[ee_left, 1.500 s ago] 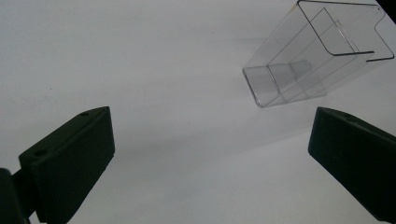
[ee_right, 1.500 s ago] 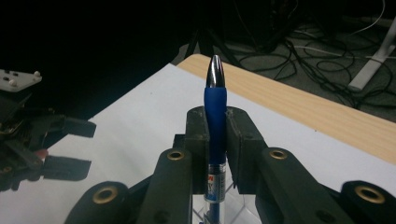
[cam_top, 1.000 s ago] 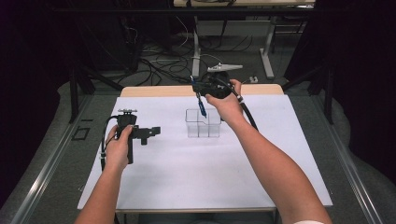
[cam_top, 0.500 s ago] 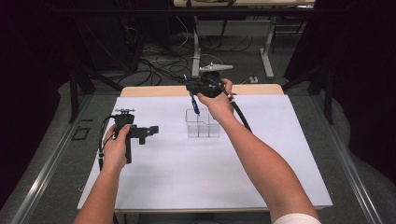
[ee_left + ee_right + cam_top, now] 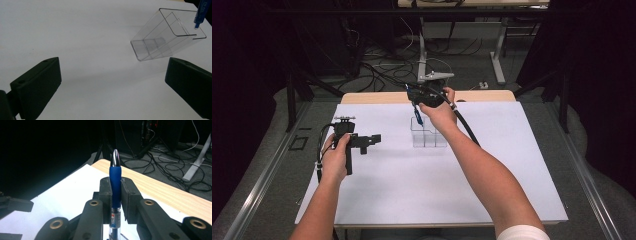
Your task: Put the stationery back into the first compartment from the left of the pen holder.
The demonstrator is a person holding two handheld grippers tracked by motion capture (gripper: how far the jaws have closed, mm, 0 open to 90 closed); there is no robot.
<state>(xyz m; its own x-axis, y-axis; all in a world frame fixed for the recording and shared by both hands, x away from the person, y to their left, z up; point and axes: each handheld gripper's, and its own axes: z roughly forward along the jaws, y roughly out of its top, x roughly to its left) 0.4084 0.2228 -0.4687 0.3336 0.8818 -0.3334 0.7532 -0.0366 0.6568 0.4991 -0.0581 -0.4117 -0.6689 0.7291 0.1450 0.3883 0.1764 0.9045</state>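
The right hand-held gripper [image 5: 414, 102] is clamped tight on a blue pen [image 5: 417, 113], long axis near upright w/ a slight tilt, lower end just over the far-left compartment of the clear holder [image 5: 428, 135] on the surface [image 5: 512, 165]. Left hand-held gripper [image 5: 112, 85] gapes wide, empty, well off to the holder's left.

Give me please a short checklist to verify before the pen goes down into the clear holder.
1. Right claw shut on the pen: ok.
2. Pen end above the clear holder, over its open top: ok.
3. Holder upright on the white sheet: ok.
4. Holder compartments empty: ok.
5. Left claw open and apart from the holder: ok.
6. Which compartment lies under the pen: cannot tell.
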